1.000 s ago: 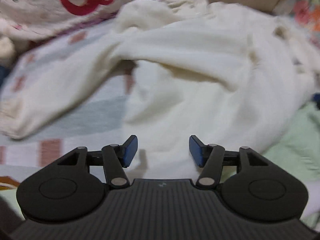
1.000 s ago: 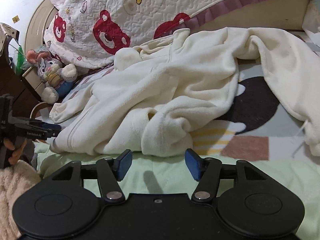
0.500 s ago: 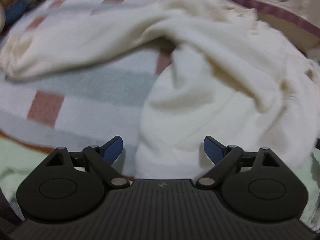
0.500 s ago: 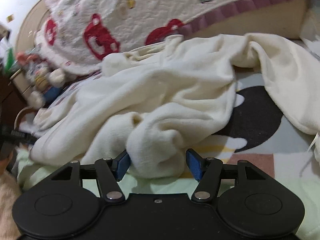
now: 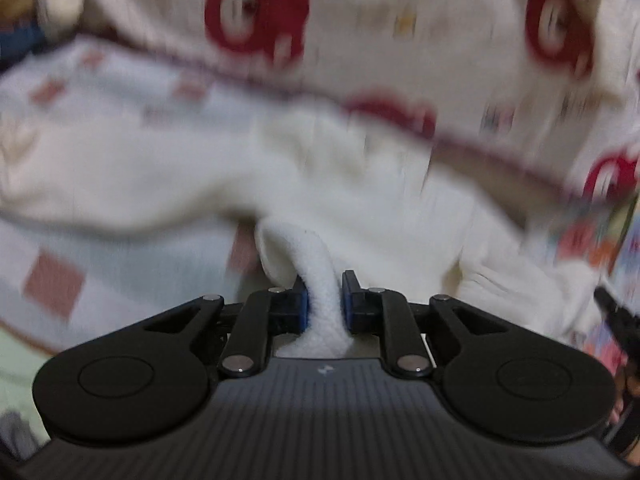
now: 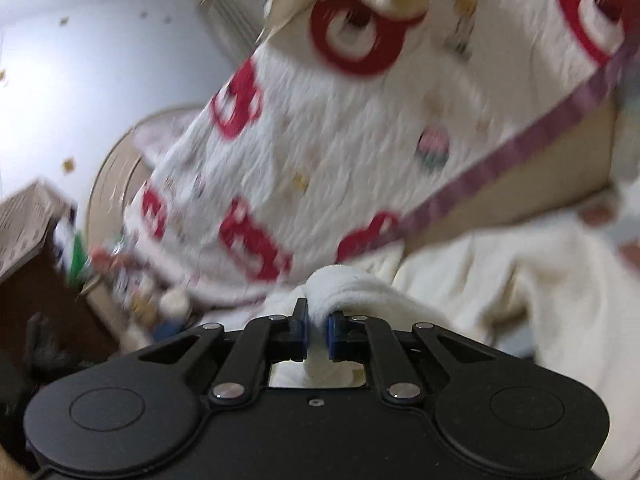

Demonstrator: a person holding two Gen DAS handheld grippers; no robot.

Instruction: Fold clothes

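Your left gripper (image 5: pixel 325 300) has its blue pads clamped on a fold of the cream fleece garment (image 5: pixel 360 200), low in the centre of the left wrist frame; the rest of it spreads blurred across the middle, over the checked bedspread (image 5: pixel 100 240). Your right gripper (image 6: pixel 317 330) pinches another bunch of the same fleece at lower centre, with more trailing to the lower right. The bear-print quilt (image 6: pixel 360 140) fills the upper frame
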